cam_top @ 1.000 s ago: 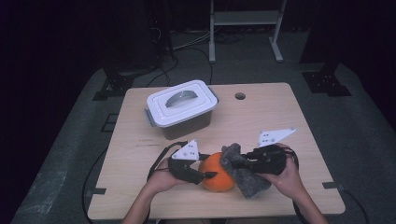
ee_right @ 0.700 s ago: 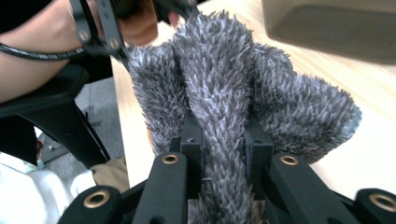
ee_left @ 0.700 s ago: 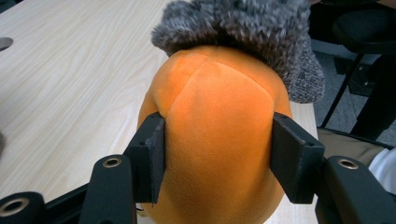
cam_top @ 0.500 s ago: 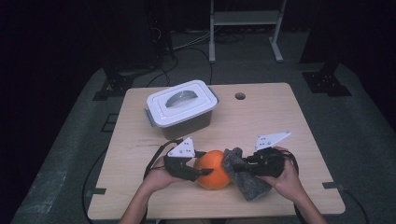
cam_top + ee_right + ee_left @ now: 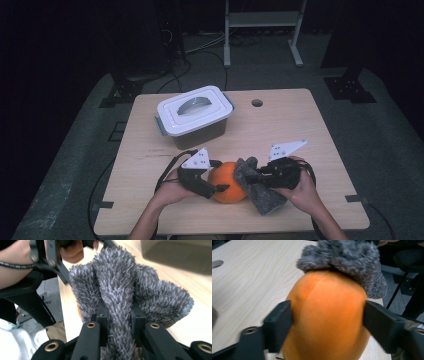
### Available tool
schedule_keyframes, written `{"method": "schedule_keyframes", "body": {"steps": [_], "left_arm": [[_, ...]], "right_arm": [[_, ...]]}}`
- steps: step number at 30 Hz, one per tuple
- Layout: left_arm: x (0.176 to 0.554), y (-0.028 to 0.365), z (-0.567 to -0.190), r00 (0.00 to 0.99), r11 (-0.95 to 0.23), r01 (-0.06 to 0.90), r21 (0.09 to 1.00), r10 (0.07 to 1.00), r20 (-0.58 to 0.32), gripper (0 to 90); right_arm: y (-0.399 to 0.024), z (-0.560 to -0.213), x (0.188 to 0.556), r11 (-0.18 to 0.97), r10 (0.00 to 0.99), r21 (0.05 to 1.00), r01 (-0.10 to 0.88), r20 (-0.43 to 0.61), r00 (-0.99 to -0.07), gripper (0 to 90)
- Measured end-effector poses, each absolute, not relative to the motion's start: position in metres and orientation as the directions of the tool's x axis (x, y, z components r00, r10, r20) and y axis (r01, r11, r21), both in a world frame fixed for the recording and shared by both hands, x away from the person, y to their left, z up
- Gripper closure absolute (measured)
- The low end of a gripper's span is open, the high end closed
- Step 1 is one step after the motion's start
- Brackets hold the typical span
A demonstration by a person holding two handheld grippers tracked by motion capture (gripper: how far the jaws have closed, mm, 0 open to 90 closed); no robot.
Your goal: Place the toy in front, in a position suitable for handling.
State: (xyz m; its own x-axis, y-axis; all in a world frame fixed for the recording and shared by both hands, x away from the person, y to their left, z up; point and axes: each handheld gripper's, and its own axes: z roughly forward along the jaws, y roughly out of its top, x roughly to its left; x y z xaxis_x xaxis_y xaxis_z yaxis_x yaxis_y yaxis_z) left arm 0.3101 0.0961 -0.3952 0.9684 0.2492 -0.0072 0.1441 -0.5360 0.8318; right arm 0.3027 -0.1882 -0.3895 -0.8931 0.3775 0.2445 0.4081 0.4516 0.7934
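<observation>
Just a lidded white bin (image 5: 195,116) sitting on the wooden table (image 5: 300,130), round hole (image 5: 257,103) off to the bin's right.

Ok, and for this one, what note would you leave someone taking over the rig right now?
Left gripper: jaws have just been opening, the orange ball between them, resting on the table.
Right gripper: shut on the grey fuzzy cloth, which lies against the ball's right side.
Lidded box: closed, behind them.
Done: ball and cloth brought together.
Left: probably wiping the ball; re-grip it first.
</observation>
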Motion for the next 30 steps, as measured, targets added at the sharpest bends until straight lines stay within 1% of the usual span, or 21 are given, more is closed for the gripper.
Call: {"method": "schedule_keyframes", "body": {"steps": [1,2,6,10,11,12,13,14,16,19,20,23,25,27,28,29,30], "left_arm": [[0.31,0.096,-0.395,0.968,-0.536,0.144,0.832,0.249,-0.007,12.9],[0.312,0.093,-0.401,0.968,-0.534,0.169,0.828,0.248,-0.038,11.5],[0.311,0.09,-0.401,0.97,-0.533,0.172,0.828,0.236,-0.05,12.7],[0.306,0.087,-0.399,0.978,-0.551,0.152,0.821,0.206,-0.043,14.4],[0.306,0.091,-0.397,0.982,-0.552,0.146,0.821,0.183,-0.052,16.0],[0.306,0.091,-0.397,0.982,-0.552,0.146,0.821,0.183,-0.052,18.3],[0.308,0.096,-0.396,0.984,-0.532,0.157,0.832,0.157,-0.085,19.3],[0.308,0.096,-0.396,0.984,-0.532,0.157,0.832,0.157,-0.085,20.9],[0.309,0.099,-0.396,0.984,-0.524,0.146,0.839,0.167,-0.068,30.9],[0.307,0.095,-0.397,0.98,-0.519,0.133,0.845,0.198,-0.033,38.3],[0.307,0.095,-0.397,0.98,-0.519,0.133,0.845,0.198,-0.033,39.3],[0.306,0.091,-0.397,0.976,-0.503,0.138,0.853,0.218,-0.03,40.6],[0.305,0.088,-0.397,0.975,-0.498,0.132,0.857,0.219,-0.023,39.7],[0.304,0.085,-0.397,0.977,-0.499,0.128,0.857,0.213,-0.021,38.3],[0.303,0.083,-0.396,0.978,-0.502,0.123,0.856,0.209,-0.018,35.2],[0.303,0.081,-0.396,0.975,-0.514,0.121,0.849,0.222,-0.005,23.7],[0.303,0.081,-0.396,0.975,-0.514,0.121,0.849,0.222,-0.005,16.7]], "right_arm": [[-0.191,-0.393,0.302,0.448,0.379,0.792,0.416,0.253,-0.89,74.1],[-0.194,-0.395,0.301,0.449,0.384,0.787,0.423,0.258,-0.887,74.1],[-0.2,-0.4,0.3,0.446,0.394,0.782,0.436,0.266,-0.88,74.1],[-0.203,-0.403,0.301,0.439,0.398,0.782,0.443,0.273,-0.876,74.1],[-0.204,-0.403,0.302,0.44,0.405,0.778,0.448,0.273,-0.873,74.2],[-0.205,-0.403,0.303,0.438,0.409,0.777,0.452,0.275,-0.87,74.1],[-0.206,-0.404,0.303,0.435,0.413,0.778,0.453,0.274,-0.868,74.2],[-0.206,-0.404,0.303,0.435,0.413,0.778,0.453,0.274,-0.868,74.2],[-0.208,-0.405,0.304,0.43,0.42,0.776,0.461,0.28,-0.863,74.1],[-0.209,-0.402,0.303,0.436,0.43,0.773,0.46,0.27,-0.862,74.2],[-0.209,-0.402,0.303,0.436,0.43,0.773,0.46,0.27,-0.862,74.2],[-0.213,-0.386,0.301,0.407,0.423,0.802,0.438,0.26,-0.868,74.5],[-0.211,-0.373,0.298,0.378,0.398,0.83,0.41,0.254,-0.882,74.5],[-0.209,-0.369,0.296,0.379,0.391,0.834,0.402,0.249,-0.886,74.5],[-0.204,-0.366,0.295,0.394,0.384,0.834,0.386,0.232,-0.894,74.5],[-0.196,-0.367,0.294,0.438,0.383,0.818,0.373,0.206,-0.901,74.5],[-0.196,-0.367,0.294,0.438,0.383,0.818,0.373,0.206,-0.901,74.5]]}}
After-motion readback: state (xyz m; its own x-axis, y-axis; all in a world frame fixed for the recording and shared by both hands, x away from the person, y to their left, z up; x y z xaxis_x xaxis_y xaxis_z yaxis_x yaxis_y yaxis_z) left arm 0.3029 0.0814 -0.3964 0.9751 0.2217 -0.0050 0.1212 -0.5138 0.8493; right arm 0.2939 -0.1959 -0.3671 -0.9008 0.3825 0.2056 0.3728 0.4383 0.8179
